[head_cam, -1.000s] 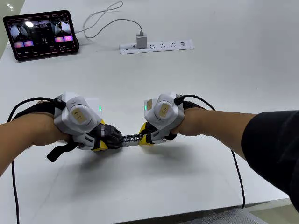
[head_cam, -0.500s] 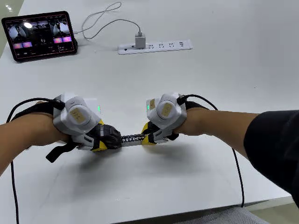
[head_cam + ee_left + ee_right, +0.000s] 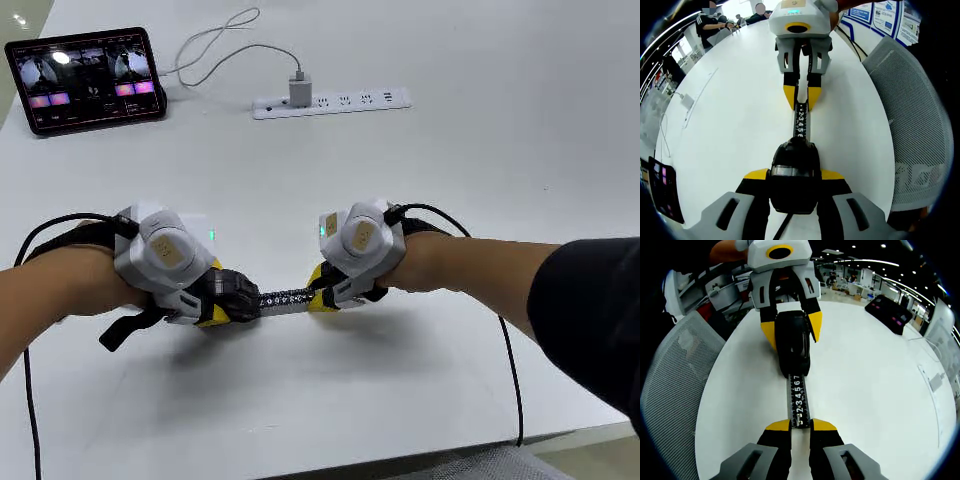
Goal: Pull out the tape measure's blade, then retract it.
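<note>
Black plastic case, tape measure [image 3: 795, 157]: it sits crosswise in my left gripper [image 3: 795, 175]. The yellow-tipped jaws are closed against both sides of the body and open no wider than the case itself. Its mouth faces my other tool.

Steel blade [image 3: 798, 400], pale with black printed numerals: a short length is drawn out of the case. It runs straight and level between the two tools.

My right gripper [image 3: 800, 426] has its jaws pinched nearly together on the blade's free end, with the tip caught between the yellow pads. In the head view both tools are held low over the front part of the table, tips facing and near each other, joined by the blade. I cannot tell whether the case touches the surface.

White table [image 3: 430, 170], plain top.

Tablet [image 3: 86, 76], screen lit, at the far left corner.

White power strip [image 3: 335, 100], far centre, with a charger [image 3: 301, 86] plugged in and a pale cable looping away behind it.

Grey mesh chair [image 3: 912, 130], beside the table edge in the left gripper view.
</note>
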The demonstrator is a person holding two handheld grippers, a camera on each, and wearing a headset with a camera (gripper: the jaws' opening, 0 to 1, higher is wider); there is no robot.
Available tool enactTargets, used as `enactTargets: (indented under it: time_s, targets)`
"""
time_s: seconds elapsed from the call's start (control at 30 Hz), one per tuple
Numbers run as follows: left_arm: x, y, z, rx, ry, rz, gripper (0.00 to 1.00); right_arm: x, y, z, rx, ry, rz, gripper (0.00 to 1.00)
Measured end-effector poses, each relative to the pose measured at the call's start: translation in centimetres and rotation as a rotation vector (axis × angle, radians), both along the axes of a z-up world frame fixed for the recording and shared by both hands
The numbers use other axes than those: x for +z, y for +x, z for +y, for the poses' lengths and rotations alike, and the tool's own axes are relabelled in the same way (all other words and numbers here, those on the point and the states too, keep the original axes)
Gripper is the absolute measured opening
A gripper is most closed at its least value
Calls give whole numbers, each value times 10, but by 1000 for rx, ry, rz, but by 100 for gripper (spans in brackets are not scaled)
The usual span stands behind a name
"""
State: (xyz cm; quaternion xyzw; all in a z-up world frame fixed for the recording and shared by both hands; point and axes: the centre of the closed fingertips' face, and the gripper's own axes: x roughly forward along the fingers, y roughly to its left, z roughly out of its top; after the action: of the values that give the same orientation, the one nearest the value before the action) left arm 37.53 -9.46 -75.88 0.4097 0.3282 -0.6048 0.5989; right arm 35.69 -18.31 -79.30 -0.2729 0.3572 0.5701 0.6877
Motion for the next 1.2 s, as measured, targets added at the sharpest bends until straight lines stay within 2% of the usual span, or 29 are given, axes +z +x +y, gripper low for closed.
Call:
enactTargets:
  time_s: [1.2]
  targets:
    - [0, 0, 0, 7, -5, -2, 31, 0, -1, -20, -12, -18, 5, 9]
